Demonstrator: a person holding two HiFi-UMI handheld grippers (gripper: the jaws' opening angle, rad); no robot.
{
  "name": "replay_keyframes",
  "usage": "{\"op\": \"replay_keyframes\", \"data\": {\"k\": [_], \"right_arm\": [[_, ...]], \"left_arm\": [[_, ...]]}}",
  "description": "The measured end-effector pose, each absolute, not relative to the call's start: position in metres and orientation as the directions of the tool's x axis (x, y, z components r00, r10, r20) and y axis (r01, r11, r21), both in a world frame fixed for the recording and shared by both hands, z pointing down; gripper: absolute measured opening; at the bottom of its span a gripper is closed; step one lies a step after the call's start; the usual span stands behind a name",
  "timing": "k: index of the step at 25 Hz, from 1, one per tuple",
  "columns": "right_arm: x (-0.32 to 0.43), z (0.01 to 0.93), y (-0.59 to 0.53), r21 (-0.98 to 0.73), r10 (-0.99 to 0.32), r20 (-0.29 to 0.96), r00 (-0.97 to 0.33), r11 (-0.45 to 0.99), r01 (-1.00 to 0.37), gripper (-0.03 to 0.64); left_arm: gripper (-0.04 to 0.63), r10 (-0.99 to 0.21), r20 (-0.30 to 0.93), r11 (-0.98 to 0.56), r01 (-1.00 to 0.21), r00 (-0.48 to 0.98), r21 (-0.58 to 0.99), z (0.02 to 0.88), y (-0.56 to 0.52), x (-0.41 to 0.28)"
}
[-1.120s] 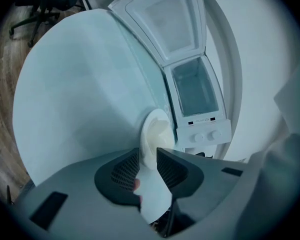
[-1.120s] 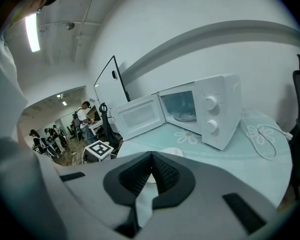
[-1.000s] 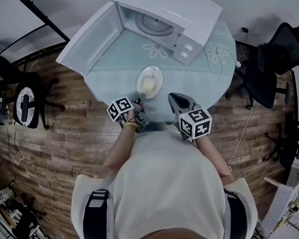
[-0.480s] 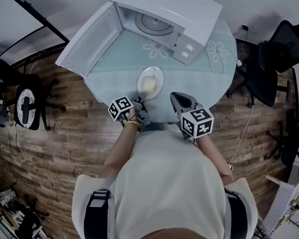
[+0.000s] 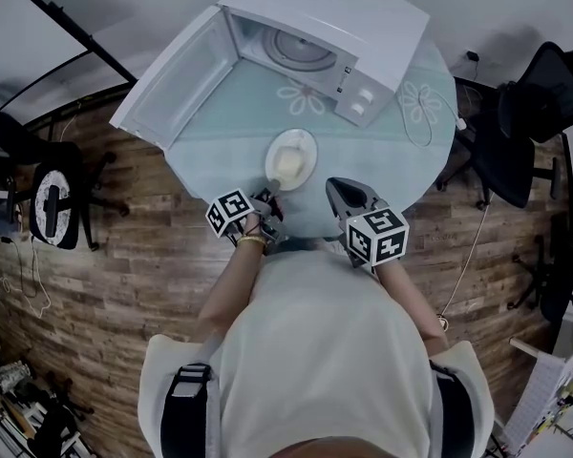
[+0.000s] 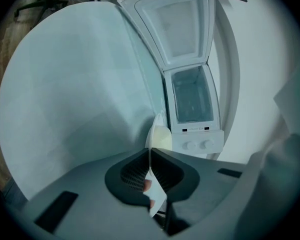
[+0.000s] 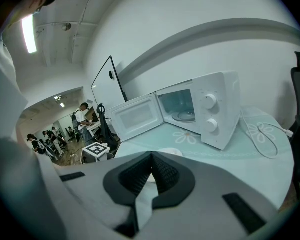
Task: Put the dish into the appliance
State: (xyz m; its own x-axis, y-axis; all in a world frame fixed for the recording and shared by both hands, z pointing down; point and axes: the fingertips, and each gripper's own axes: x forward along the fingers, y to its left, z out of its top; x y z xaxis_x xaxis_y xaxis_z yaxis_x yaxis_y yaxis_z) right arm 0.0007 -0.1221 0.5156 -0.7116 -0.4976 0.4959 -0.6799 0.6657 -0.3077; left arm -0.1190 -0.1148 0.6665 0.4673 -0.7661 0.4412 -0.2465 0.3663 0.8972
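- Left gripper (image 5: 270,199) is seen clamped on the near rim of the dish (image 5: 291,156). Its jaws have just been closing, and the thin white edge is pinched between them.
- Right gripper (image 5: 340,188) is held with its jaws together and nothing in them, near the dish's right side but apart from it.
- On the table (image 5: 415,146), the dish is set between the grippers and the microwave (image 5: 349,22).
- The microwave's door (image 5: 177,76) is swung wide, so the cavity is open toward the dish.
- The dish is judged stiff, probably glazed ceramic: breakable, slippery at the rim, and not heavy.
- Something pale lies in the dish, so it should be kept level.
- A one-sided rim hold will let the far edge sag, so a deep, firm bite on the near rim is called for.
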Motion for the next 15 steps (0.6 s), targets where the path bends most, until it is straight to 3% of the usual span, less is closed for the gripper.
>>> {"op": "replay_keyframes", "data": {"k": [15], "right_arm": [[-0.005,0.514,-0.130,-0.303,-0.498,0.487,-0.718,0.675,-0.673,0.006]], "left_arm": [[0.025,-0.830,0.328,0.281,-0.169,0.450,0.945,0.645,-0.130,-0.132]]}}
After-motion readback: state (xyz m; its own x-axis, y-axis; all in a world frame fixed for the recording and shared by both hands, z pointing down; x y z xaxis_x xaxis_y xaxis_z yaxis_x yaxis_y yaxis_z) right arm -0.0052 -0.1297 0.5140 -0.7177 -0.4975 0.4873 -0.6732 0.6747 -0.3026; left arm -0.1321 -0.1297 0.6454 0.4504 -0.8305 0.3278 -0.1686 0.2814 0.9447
